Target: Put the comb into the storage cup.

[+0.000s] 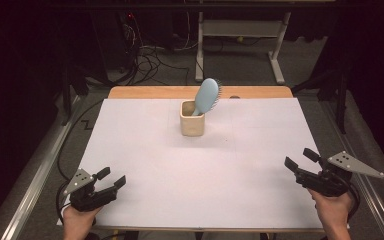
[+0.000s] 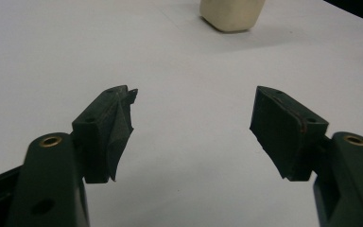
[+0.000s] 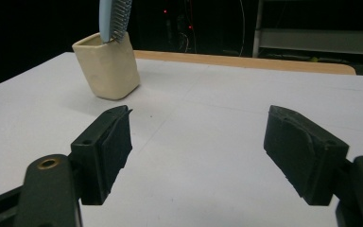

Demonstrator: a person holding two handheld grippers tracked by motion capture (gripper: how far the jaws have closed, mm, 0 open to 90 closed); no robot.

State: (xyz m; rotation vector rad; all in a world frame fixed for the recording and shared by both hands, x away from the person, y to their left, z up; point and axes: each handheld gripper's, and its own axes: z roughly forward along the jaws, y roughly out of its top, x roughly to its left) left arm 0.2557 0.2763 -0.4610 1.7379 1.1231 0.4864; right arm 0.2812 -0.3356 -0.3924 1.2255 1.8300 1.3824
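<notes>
Right, both grippers are parked at the near edge of the white surface point(image 1: 145, 165), and nothing is in hand. The left gripper point(image 1: 114, 179) sits low at the near left corner, jaws spread wide with only bare surface between them. The right gripper point(image 1: 300, 159) hovers at the near right corner, jaws also wide apart and empty. Well apart from both, toward the far middle, stands the cream cup point(image 1: 192, 119), upright, with the blue hairbrush point(image 1: 207, 95) standing in it, handle down and head leaning out over the rim to the right. My read: this looks like the approach step, reaching for the brush or the cup. Next move calls for 1 gripper to travel forward, line its open jaws around the brush head, and avoid tipping the cup.
</notes>
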